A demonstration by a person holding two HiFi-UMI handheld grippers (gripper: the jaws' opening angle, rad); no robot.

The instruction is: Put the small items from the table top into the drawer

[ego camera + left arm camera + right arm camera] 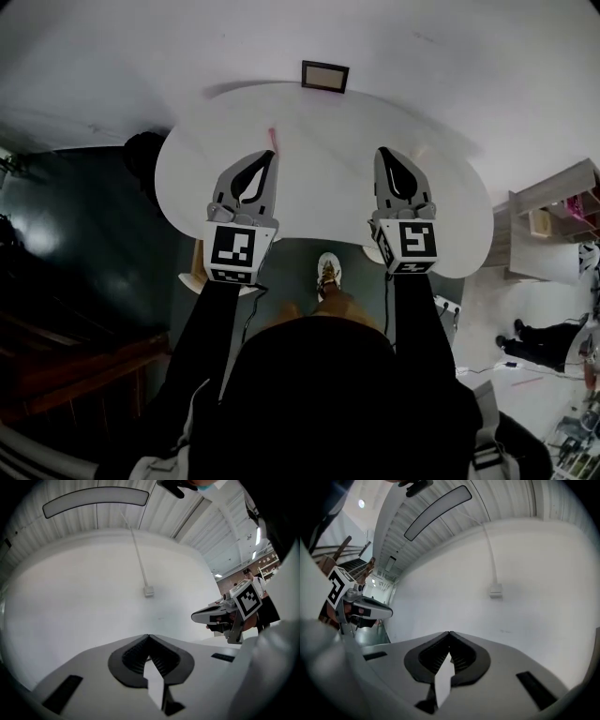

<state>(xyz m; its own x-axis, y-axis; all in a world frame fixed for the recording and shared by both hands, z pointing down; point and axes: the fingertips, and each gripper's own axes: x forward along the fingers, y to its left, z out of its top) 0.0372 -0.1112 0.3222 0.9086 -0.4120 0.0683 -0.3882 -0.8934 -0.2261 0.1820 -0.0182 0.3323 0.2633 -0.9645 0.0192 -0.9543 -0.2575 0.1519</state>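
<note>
1. White table (pixel 328 183) fills the middle of the head view and is nearly bare. Dark floor (pixel 84 225) at 9 o'clock; pale floor (pixel 487 309) & shelving (pixel 562 202) at 3 o'clock. Both gripper views face a plain wall (pixel 84 597).
2. Left claw (pixel 270 159) & right claw (pixel 383 153): both pinched fully closed, nothing between the pads. They're held level, side by side over the table's near half.
3. Task thing: a thin pink stick-like item (pixel 273 139) lies on the table just past the left claw's tip, approx 11 o'clock from table centre. A faint pinkish mark (pixel 419 150) near the right claw is too blurred to name.
4. Drawer not clearly seen. The dark framed rectangle (pixel 324 75) at the table's far rim, 12 o'clock, may be it; can't tell.
5. Step in hand, my read: approach for a first pick.
   - Spread the left claw before reaching.
   - Come in low over the top & straddle the stick across its thin side.
   - Close gently; a light, thin item prob. skids or flips if nudged.
6. Drawer likely needs opening first, prob. w/ the right claw.
7. Around: wall cable w/ small box (pixel 148 591), long ceiling lamp (pixel 96 501), own shoe (pixel 328 272) below the near rim. Nothing stands btwn claws & stick.
</note>
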